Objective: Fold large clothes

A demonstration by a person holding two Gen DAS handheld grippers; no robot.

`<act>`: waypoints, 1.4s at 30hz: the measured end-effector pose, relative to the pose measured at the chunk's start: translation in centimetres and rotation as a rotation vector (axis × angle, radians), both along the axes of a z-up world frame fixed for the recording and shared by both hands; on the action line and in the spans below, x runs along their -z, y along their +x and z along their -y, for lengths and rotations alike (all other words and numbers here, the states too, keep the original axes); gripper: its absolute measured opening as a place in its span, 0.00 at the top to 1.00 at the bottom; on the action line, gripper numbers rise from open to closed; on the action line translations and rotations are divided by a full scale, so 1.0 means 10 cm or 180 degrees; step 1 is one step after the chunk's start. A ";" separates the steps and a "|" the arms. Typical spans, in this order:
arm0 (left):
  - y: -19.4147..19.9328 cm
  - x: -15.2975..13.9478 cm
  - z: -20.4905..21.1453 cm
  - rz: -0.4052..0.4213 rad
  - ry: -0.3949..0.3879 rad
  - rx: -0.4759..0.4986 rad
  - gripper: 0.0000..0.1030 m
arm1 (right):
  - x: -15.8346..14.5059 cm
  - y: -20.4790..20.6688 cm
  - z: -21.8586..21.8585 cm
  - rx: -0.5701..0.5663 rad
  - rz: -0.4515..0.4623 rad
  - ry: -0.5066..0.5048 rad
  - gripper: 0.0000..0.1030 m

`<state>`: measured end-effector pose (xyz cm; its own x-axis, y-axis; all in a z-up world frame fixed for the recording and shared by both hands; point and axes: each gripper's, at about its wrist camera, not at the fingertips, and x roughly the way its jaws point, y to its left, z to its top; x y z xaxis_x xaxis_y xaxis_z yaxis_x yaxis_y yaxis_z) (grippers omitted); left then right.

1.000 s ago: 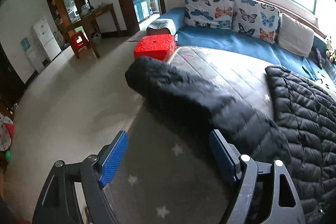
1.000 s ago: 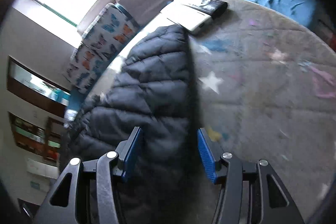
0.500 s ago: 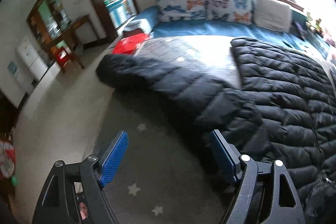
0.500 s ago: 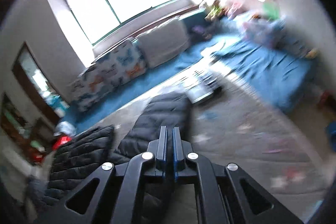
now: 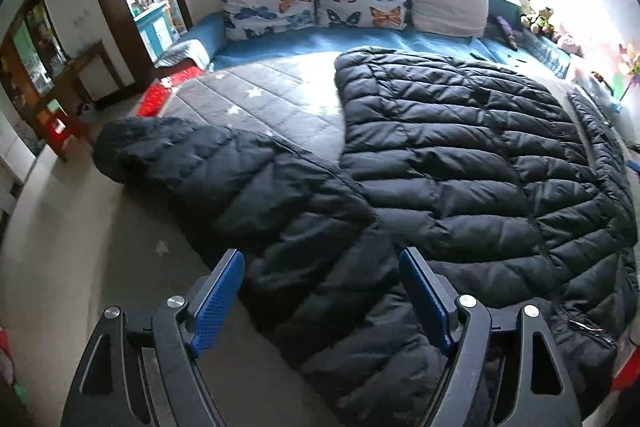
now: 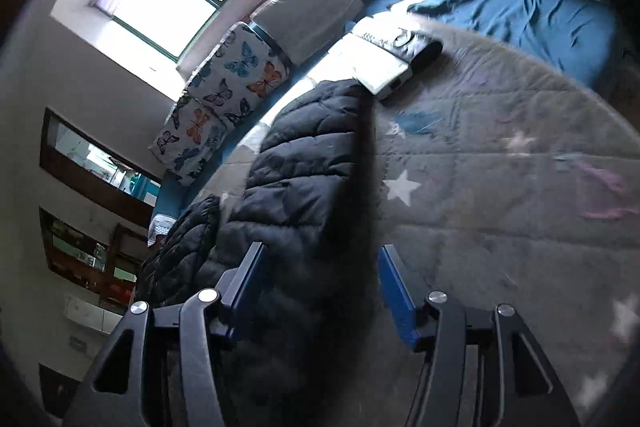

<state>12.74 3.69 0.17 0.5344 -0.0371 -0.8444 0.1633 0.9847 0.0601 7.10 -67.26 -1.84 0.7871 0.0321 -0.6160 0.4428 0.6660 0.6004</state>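
A large black quilted puffer jacket lies spread on a grey star-patterned mat, with one sleeve stretched out to the left edge. My left gripper hovers open over the base of that sleeve, and the fabric lies between and below its blue pads without being pinched. In the right wrist view the jacket's far edge runs up the middle of the mat. My right gripper is opening over that edge; dark fabric lies between the fingers, not pressed.
Butterfly cushions and a white cushion line the blue bench under the window. A red stool stands by the mat's far left corner. A white box lies on the mat beyond the jacket. Bare floor runs along the left.
The left gripper has swung right and down over the jacket, so the sleeve now lies between its fingers. The right gripper was shut and raised half a second ago; it is back low and apart.
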 end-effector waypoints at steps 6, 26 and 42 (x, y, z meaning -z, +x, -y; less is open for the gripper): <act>-0.05 0.15 -0.02 -0.0088 -0.0167 0.0035 0.17 | 0.19 0.35 0.05 -0.0185 0.0140 0.0263 0.63; -0.20 0.48 0.54 -0.0278 -0.0453 0.0664 0.17 | -0.08 -0.80 0.05 0.0496 -0.0428 0.0026 0.88; -0.91 0.51 0.99 -0.0478 -0.0856 0.1594 0.20 | -0.88 -1.08 -1.34 -0.0542 -0.0545 -0.0777 0.76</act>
